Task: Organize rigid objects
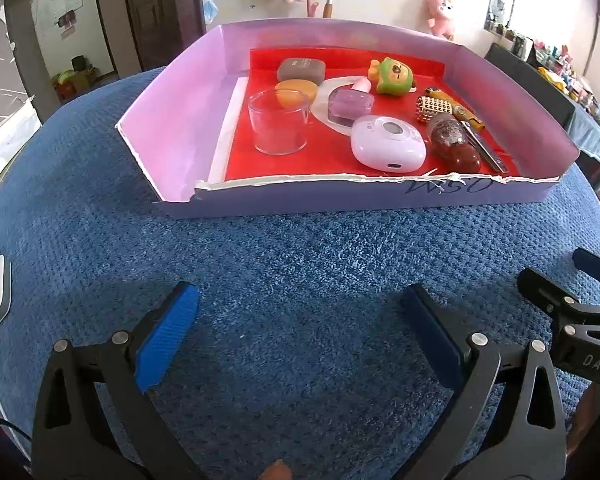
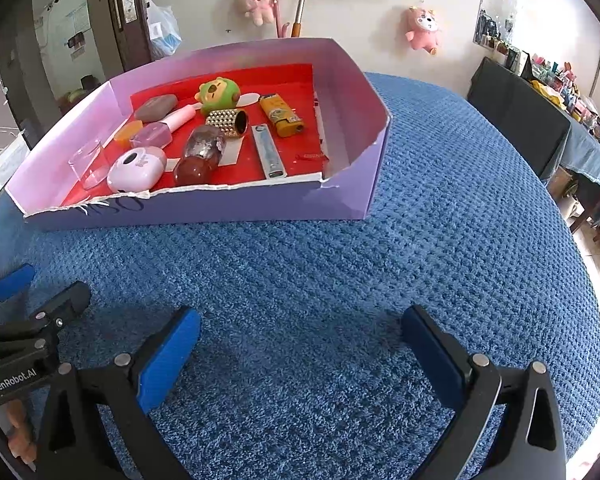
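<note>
Left wrist view gives me the left gripper [image 1: 300, 336] hanging over the blue cloth [image 1: 284, 248] with its jaws spread wide and nothing between them. I see the right gripper [image 2: 300, 352] the same way in its own view, jaws apart and empty, low over the cloth. Each tool shows at the edge of the other's view, so they sit side by side, near the front of the box [image 1: 380, 196].

I find every object already inside the box, on its red liner [image 1: 328, 148]. At the left stands a clear glass [image 1: 278, 122], upright, with an orange piece [image 1: 296, 94] just behind it and a grey stone [image 1: 301, 70] further back. A purple case [image 1: 350, 104] lies in the middle, the white pod [image 1: 388, 144] in front of it near the torn front wall. A green toy [image 1: 392, 76] sits at the back. To the right I see a gold studded tube [image 2: 228, 122], a dark red bottle [image 2: 200, 156] lying on its side, a metal clipper [image 2: 268, 152] and a yellow lighter [image 2: 280, 115], the last well apart from the glass
</note>
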Available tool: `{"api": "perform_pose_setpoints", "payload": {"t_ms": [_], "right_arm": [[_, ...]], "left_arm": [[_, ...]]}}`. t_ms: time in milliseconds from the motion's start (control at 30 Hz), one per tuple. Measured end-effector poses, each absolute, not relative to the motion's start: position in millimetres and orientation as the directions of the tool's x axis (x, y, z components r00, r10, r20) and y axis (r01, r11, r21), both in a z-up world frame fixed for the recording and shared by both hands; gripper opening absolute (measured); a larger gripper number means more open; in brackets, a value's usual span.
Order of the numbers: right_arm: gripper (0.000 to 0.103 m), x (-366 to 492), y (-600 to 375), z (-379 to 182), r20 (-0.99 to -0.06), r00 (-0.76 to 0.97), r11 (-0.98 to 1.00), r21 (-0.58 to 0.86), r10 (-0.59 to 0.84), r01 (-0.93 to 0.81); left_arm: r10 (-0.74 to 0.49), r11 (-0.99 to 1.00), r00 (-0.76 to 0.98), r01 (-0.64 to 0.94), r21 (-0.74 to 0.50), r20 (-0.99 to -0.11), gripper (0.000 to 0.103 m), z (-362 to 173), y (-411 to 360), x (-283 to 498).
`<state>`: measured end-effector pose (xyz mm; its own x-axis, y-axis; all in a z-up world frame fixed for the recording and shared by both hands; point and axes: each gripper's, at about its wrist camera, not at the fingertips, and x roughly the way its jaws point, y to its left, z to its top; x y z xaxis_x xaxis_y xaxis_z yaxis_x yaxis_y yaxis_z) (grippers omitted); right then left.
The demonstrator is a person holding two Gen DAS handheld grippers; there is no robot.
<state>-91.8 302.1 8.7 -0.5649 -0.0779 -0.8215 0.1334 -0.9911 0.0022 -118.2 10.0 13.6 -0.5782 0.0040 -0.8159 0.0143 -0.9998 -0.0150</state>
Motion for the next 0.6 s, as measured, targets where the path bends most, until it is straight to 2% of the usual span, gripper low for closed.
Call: {"api": "perform_pose_setpoints", "payload": {"t_ms": [600], "right_arm": [[0.103,-92.3,302.3,8.5,-0.826,-0.561,-0.991,-0.011,-0.066,0.132]], "left_arm": [[0.003,-1.0,-0.581,0.011,-0.012,-0.814,0.103,10.6,11.0,-119.7]]}}
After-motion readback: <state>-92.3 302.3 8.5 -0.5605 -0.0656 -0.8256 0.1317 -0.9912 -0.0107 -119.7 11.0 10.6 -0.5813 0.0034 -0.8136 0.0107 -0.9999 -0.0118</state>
